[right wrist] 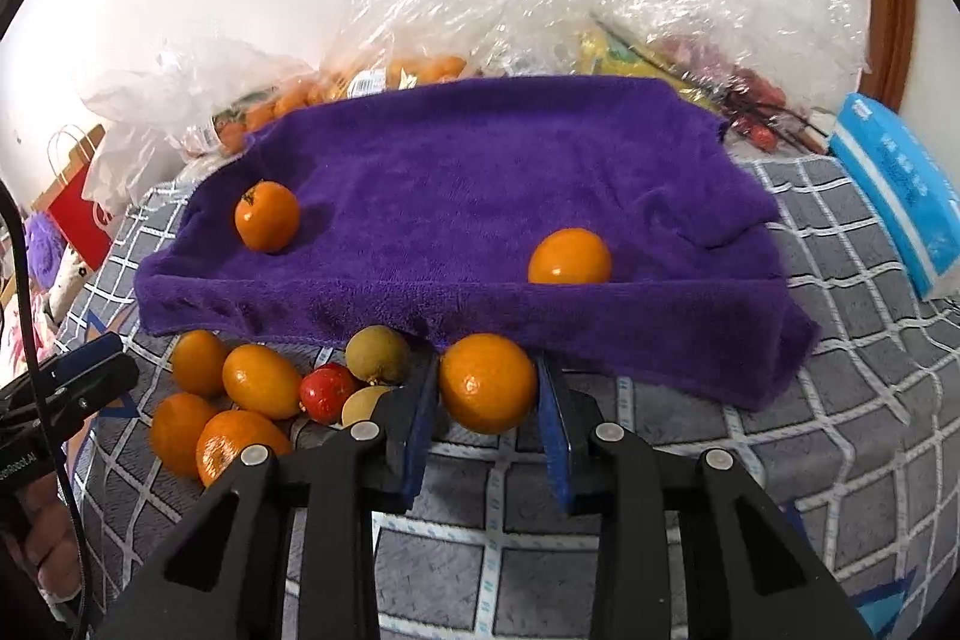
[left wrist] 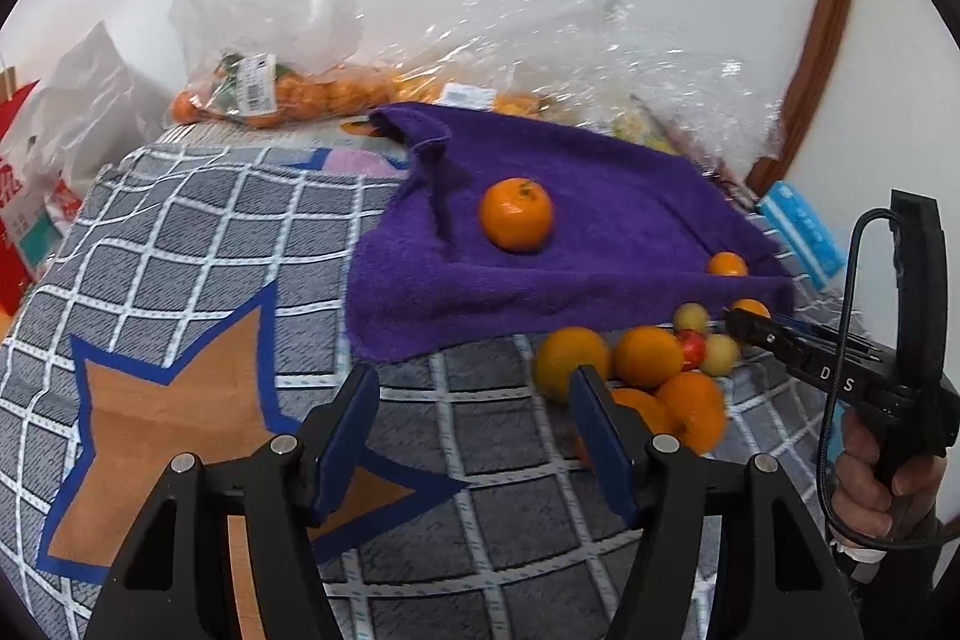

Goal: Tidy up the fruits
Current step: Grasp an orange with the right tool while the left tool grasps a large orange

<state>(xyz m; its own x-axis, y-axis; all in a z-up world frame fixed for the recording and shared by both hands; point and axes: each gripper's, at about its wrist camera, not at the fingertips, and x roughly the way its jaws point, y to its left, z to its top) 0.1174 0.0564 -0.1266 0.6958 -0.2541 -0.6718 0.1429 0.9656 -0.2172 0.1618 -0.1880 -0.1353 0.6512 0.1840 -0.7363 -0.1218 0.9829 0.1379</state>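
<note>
The right claw [right wrist: 487, 406] grips a round, glossy orange [right wrist: 487, 382] beside the plush purple towel [right wrist: 480, 172]; the left claw [left wrist: 474, 436] gapes empty.

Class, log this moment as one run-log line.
right gripper: shut on orange | left gripper: open, empty | towel: two oranges
</note>
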